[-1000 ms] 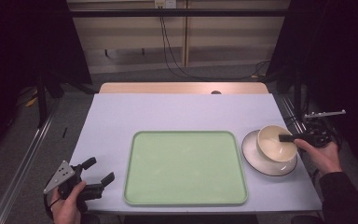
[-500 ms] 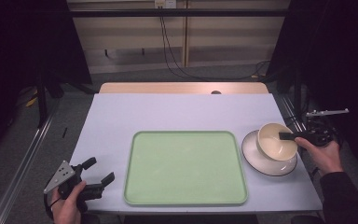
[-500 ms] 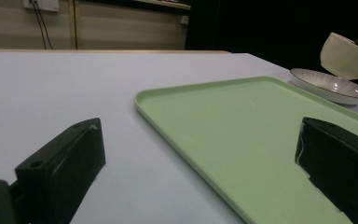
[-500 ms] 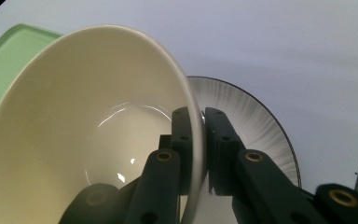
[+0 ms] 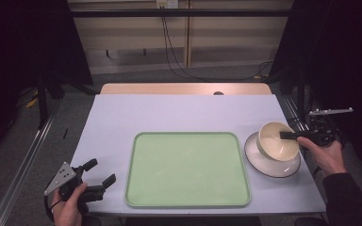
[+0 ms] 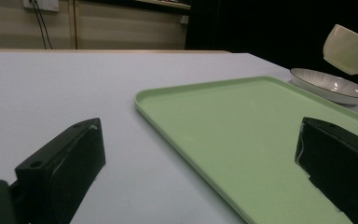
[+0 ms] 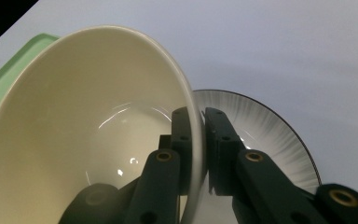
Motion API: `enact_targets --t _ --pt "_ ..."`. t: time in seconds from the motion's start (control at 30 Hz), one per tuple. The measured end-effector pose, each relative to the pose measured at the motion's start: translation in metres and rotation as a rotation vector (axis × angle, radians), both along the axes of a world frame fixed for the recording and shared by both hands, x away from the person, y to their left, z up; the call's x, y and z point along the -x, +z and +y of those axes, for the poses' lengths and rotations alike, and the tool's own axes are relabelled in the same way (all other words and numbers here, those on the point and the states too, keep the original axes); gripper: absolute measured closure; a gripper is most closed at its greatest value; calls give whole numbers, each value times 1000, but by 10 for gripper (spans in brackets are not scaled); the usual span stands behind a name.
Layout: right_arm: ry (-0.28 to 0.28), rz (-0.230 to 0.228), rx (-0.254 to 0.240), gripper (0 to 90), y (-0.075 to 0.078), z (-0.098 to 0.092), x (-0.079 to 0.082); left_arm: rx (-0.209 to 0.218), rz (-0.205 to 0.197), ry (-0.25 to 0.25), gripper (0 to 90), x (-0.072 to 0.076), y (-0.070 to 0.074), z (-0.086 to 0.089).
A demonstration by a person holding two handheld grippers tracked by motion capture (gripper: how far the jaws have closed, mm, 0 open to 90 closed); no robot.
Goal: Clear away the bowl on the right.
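At the right edge of the table (image 5: 179, 113), the right gripper (image 5: 287, 135) is clenched on the rim of the bowl (image 5: 275, 141). Its own view shows one jaw inside the bowl (image 7: 88, 135) and the other outside, both pressed against the thin wall. The bowl is cream, empty and tilted, its mouth turned toward the left and upward. Seen from the left gripper view, the bowl (image 6: 349, 49) hangs clear above the plate (image 6: 331, 86), not touching it. The plate (image 5: 271, 165) is white with a dark edge and fine grey streaks running toward its rim (image 7: 265, 126); it lies flat on the table just right of the tray (image 5: 188, 169). The person's right hand (image 5: 325, 153) grips the tool from the right side, beyond the table edge.

The tray is pale green, shallow-rimmed and empty, lying in the near middle of the table. Its right edge sits close beside the plate; contact between them cannot be told.

At the near left corner, the left gripper (image 5: 99, 174) is held in the left hand (image 5: 68, 207), pointing toward the tray. Its jaws stand released and wide apart with nothing between them; in its own view they frame the near left corner of the tray (image 6: 242, 135), low over the table surface (image 6: 74, 84).
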State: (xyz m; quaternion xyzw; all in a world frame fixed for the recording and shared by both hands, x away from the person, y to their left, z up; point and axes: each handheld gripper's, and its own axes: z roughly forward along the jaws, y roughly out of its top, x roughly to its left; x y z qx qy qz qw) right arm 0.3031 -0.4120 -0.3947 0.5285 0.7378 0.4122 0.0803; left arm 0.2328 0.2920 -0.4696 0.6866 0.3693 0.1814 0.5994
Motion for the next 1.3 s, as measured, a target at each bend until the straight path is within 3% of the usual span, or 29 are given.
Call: enact_targets --t 0.23,0.73,1.3 --pt "41 -11 -7 833 5 9 -1 -5 2 -5 15 0 0 0" --pt "80 -8 10 834 13 31 -12 -4 0 2 15 0 0 0" --pt "112 -14 -14 834 25 52 -27 -8 0 -7 15 -1 0 0"
